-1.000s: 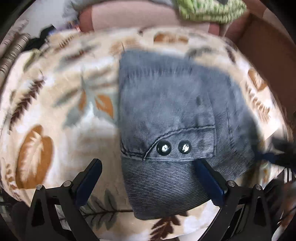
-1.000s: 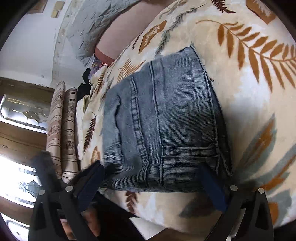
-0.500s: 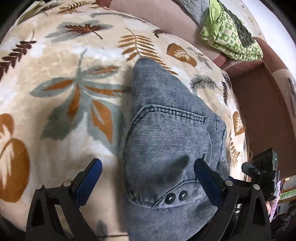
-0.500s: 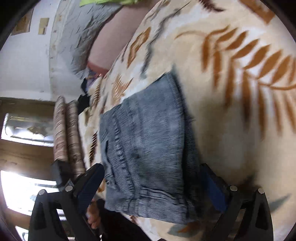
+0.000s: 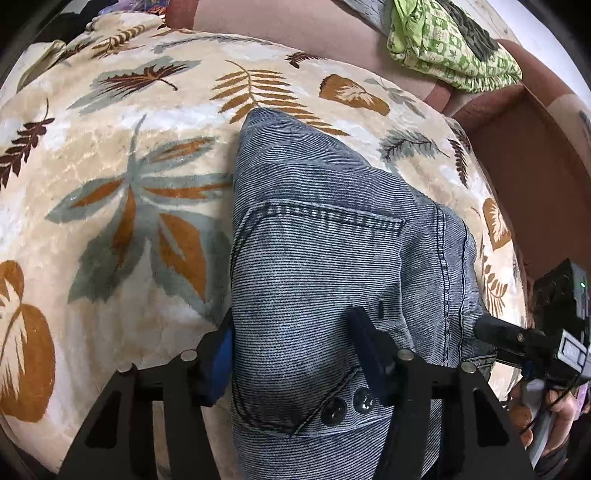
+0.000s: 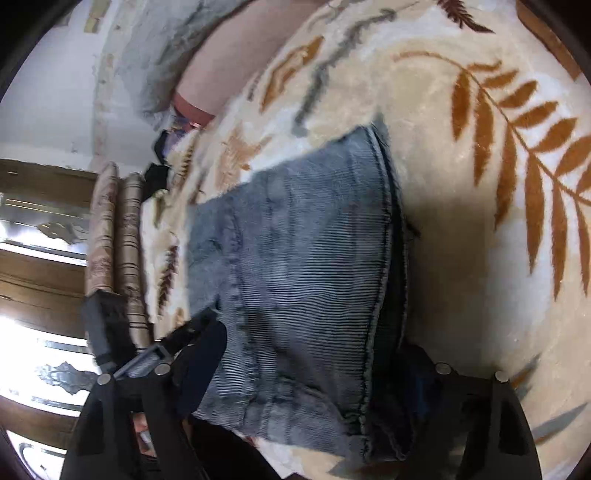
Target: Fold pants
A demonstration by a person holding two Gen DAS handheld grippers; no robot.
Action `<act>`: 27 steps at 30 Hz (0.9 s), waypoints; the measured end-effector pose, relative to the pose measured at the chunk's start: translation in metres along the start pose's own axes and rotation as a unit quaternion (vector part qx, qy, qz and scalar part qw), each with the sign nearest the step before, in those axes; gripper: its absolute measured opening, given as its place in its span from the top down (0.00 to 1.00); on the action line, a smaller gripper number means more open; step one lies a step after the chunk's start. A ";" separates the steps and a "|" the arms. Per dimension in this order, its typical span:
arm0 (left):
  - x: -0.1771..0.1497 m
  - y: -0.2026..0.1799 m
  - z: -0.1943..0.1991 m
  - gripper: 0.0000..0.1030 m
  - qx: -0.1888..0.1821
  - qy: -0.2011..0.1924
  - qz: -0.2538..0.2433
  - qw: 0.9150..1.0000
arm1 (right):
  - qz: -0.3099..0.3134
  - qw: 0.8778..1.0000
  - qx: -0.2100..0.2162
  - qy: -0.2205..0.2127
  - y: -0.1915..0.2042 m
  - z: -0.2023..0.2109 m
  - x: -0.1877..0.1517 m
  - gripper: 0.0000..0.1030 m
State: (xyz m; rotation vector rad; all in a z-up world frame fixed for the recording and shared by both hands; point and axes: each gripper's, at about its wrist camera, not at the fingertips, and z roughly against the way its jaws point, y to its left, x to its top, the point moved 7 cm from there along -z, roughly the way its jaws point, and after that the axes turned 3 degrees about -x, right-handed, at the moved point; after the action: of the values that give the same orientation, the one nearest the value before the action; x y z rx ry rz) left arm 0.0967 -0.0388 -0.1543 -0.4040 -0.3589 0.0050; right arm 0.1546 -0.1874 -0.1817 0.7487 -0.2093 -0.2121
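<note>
The folded grey-blue denim pants (image 5: 332, 266) lie on a cream blanket with a leaf print (image 5: 110, 177). My left gripper (image 5: 295, 354) has its jaws partly closed around the near edge of the bundle, one blue pad under the left fold and one on top by the two snap buttons (image 5: 349, 404). In the right wrist view the pants (image 6: 303, 280) fill the middle. My right gripper (image 6: 306, 373) has its jaws around the near end of the bundle. The right gripper also shows in the left wrist view (image 5: 524, 339).
A green patterned cloth (image 5: 454, 48) lies on the pink sofa back (image 5: 280, 22). A brown armrest (image 5: 524, 158) rises at the right. Two rolled striped cushions (image 6: 114, 236) and a wooden door (image 6: 37, 266) stand at the blanket's far end.
Both grippers have moved in onto the near edges of the pants and their jaws have narrowed around the fabric. The left pad now sits on the denim near the buttons.
</note>
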 end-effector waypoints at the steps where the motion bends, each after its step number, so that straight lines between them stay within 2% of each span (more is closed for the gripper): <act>1: 0.000 0.000 0.000 0.42 0.001 -0.001 -0.002 1.000 | -0.010 1.000 0.006 -0.004 -0.002 0.000 0.002 0.18; 3: 0.000 0.000 -0.001 0.42 0.003 -0.002 -0.004 1.000 | -0.012 1.000 0.010 -0.001 0.000 -0.002 0.003 0.15; 6: 0.000 0.000 -0.001 0.41 0.005 -0.003 -0.004 1.000 | 0.013 1.000 -0.008 0.001 0.004 -0.004 0.001 0.16; 7: 0.000 0.000 -0.001 0.41 0.006 -0.003 -0.005 1.000 | 0.023 0.999 -0.023 -0.001 0.005 -0.004 0.000 0.21; 8: 0.000 -0.001 -0.001 0.42 0.008 -0.003 -0.008 1.000 | 0.032 0.999 -0.041 -0.003 0.005 -0.003 -0.002 0.36; 10: 0.000 -0.004 0.001 0.56 0.011 -0.005 -0.018 1.000 | 0.034 0.999 -0.041 -0.003 0.006 -0.001 -0.005 0.61; 11: 0.000 -0.008 0.003 0.60 0.017 -0.008 -0.029 0.999 | 0.039 0.998 -0.043 -0.007 0.007 0.001 -0.006 0.64; 13: 0.000 -0.014 0.009 0.73 0.027 -0.015 -0.048 0.998 | 0.050 0.997 -0.049 -0.016 0.014 0.005 -0.009 0.67; 15: 0.002 -0.018 0.020 0.78 0.028 -0.026 -0.060 0.997 | 0.062 0.997 -0.042 -0.032 0.029 0.015 -0.009 0.69; 19: 0.017 -0.027 0.058 0.79 0.036 -0.076 -0.088 0.993 | 0.100 0.993 -0.026 -0.057 0.068 0.037 -0.007 0.71; 23: 0.053 -0.022 0.106 0.79 0.037 -0.134 -0.091 0.986 | 0.134 0.987 0.000 -0.086 0.113 0.053 0.011 0.71; 27: 0.079 -0.002 0.118 0.79 0.047 -0.154 -0.076 0.984 | 0.151 0.983 0.017 -0.099 0.142 0.046 0.035 0.71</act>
State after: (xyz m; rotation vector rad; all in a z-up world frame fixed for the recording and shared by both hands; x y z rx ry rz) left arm 0.1300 0.0105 -0.0260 -0.2805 -0.6928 -0.0656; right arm 0.1922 -0.1253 -0.0467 0.7192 -0.5126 0.0065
